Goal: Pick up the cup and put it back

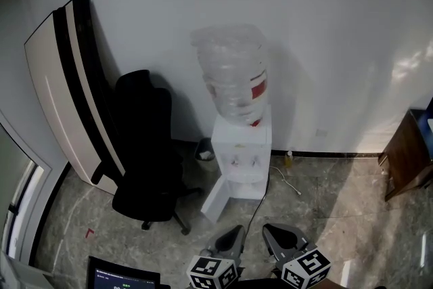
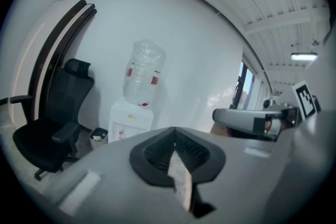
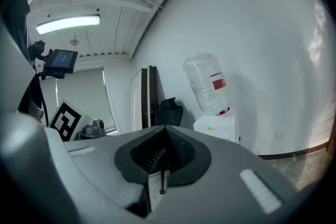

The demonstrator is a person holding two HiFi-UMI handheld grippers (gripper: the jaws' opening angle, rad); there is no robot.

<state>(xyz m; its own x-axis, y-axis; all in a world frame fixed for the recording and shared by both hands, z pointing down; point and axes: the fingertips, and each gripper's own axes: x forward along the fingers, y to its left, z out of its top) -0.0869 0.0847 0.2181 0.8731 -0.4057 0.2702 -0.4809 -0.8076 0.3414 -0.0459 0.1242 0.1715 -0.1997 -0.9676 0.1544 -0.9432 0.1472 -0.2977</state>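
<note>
No cup shows in any view. A white water dispenser [image 1: 240, 152] with an upturned clear bottle [image 1: 233, 71] stands against the far wall; it also appears as the dispenser [image 2: 128, 118] in the left gripper view and the dispenser [image 3: 218, 126] in the right gripper view. My left gripper [image 1: 233, 233] and right gripper [image 1: 272, 232] sit side by side at the bottom of the head view, well short of the dispenser and pointing toward it. Both are shut with nothing between their jaws, as the left gripper [image 2: 175, 136] and right gripper [image 3: 165, 134] show in their own views.
A black office chair [image 1: 142, 145] stands left of the dispenser, with a small waste bin [image 1: 205, 149] between them. A pale panel with dark stripes [image 1: 67, 84] leans on the left wall. A wooden cabinet [image 1: 406, 152] is at the right. A cable [image 1: 287, 179] trails on the floor.
</note>
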